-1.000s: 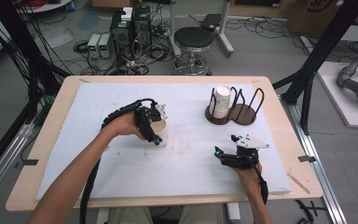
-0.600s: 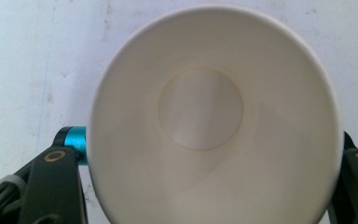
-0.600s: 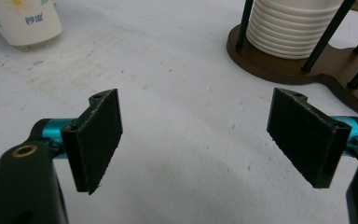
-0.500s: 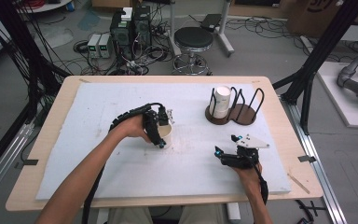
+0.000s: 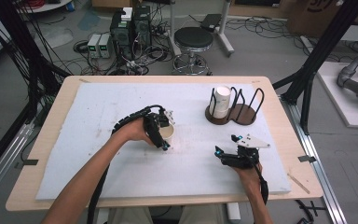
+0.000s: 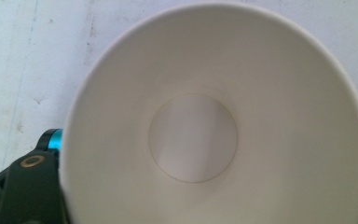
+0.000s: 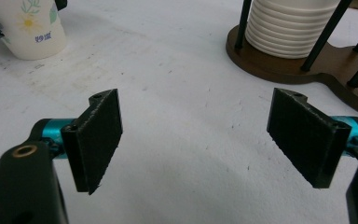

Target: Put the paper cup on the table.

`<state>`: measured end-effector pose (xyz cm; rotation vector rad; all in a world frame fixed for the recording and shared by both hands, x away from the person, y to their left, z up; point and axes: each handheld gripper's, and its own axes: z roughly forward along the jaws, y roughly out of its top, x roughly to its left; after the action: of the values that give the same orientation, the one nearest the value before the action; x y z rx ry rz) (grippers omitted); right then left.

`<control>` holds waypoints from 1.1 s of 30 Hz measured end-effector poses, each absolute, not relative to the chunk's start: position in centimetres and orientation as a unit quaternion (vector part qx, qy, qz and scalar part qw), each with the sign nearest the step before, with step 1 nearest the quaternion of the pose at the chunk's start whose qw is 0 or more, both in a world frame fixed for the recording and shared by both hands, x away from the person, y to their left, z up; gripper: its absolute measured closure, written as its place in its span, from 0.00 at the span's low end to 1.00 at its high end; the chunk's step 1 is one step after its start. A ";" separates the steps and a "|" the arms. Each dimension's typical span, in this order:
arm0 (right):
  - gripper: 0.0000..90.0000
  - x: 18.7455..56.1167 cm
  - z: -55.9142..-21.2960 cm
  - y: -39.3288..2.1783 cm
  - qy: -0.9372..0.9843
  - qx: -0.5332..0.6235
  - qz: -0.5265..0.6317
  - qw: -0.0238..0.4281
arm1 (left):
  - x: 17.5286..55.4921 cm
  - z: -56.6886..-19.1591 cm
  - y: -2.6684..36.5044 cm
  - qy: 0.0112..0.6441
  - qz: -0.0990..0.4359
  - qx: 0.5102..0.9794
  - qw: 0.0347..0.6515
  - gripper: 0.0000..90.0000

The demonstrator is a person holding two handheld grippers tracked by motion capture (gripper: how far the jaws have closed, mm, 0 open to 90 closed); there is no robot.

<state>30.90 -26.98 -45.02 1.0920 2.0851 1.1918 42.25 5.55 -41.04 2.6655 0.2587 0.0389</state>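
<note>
Paper cup [image 5: 168, 134] with a flower print stands upright on the white foam mat [image 5: 98, 121] near the middle of the surface [image 5: 51, 98], mouth up and empty, as the left gripper view shows down to its bare bottom [image 6: 193, 137]. The left claw [image 5: 164, 133] sits at the cup, and its jaws have just been opening; the cup's rim lies between them, but whether the pads press on it at this moment I cannot tell from the pictures. My reading is that the cup has just been set down and is being let go.

The right claw [image 7: 200, 140] rests on the mat toward the person's right, its jaws wide apart with nothing between them, pointing at bare mat.

Farther off, toward the back right of the mat, a dark wooden cup holder [image 5: 242, 114] with black wire hoops keeps a stack of paper cups [image 5: 222, 100] in its left ring; the right ring is vacant.

Judging by this layout, one cup has been taken out and placed on the mat. What seems left is for the left claw to come clear of it, and perhaps more cups to be drawn from the stack.
</note>
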 end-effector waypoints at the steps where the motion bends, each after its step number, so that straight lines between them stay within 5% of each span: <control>1: 0.21 30.9 -45.0 -27.0 0.766 0.402 0.437 0.248 | 42.3 -41.1 5.6 0.095 0.014 0.968 0.231 0.21; 15: 0.21 30.9 -45.0 -27.0 0.766 0.402 0.437 0.248 | 42.1 -40.6 6.6 0.108 0.012 0.955 0.276 0.21; 33: 0.21 30.9 -45.0 -27.0 0.765 0.401 0.439 0.246 | 41.8 -40.9 6.8 0.105 0.006 0.962 0.253 0.21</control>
<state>30.87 -27.04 -45.02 1.0938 2.0877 1.1983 41.83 6.81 -40.86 2.6149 0.2843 0.0153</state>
